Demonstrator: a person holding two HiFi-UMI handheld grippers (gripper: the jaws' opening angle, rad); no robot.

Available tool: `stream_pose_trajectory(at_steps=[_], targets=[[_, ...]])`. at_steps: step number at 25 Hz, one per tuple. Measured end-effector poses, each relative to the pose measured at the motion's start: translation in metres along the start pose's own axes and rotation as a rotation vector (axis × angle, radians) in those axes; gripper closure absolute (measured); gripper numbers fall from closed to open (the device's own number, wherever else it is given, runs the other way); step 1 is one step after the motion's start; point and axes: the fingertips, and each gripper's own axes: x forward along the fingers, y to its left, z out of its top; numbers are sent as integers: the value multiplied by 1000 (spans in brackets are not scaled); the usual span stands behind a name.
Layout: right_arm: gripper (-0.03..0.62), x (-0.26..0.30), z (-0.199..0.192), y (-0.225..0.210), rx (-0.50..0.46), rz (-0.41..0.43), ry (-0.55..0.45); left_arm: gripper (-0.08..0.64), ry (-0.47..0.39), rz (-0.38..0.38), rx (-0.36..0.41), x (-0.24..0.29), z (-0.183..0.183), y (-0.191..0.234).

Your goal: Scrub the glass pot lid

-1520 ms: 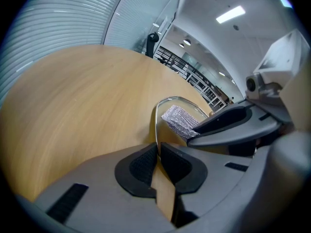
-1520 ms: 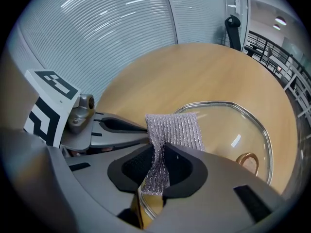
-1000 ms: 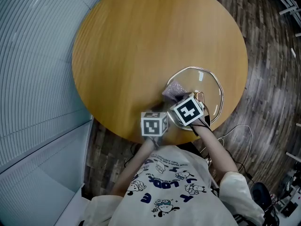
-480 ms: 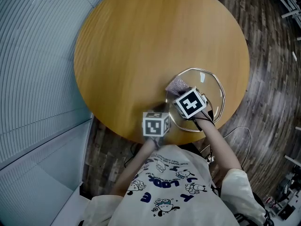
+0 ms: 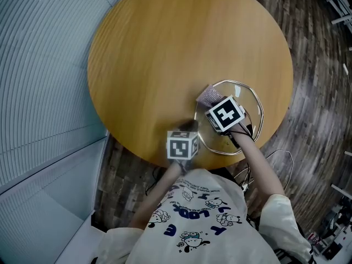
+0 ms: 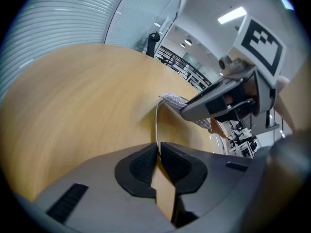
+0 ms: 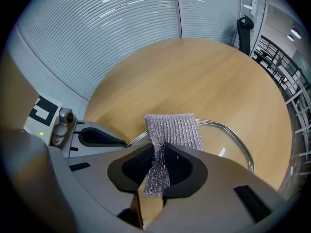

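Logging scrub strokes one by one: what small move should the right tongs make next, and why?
Probably drag the mesh cloth back across the glass pot lid. The left tongs are shut on the lid's rim, steadying it, and the cloth, pinched in the right tongs, lies over the lid's far edge.

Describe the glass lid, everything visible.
The glass lid is a clear round disc with a thin metal rim, lying on the wooden table near the person's edge. The left tongs are shut on its rim. A silver mesh cloth, pinched in the right tongs, drapes over the rim's far side.
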Motion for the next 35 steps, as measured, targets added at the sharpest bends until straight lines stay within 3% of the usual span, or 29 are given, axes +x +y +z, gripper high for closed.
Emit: stream_pose_trajectory(at_steps=[35], targets=[[517, -13, -1, -57, 93, -65, -19, 529, 4, 1, -6, -3, -1, 0]])
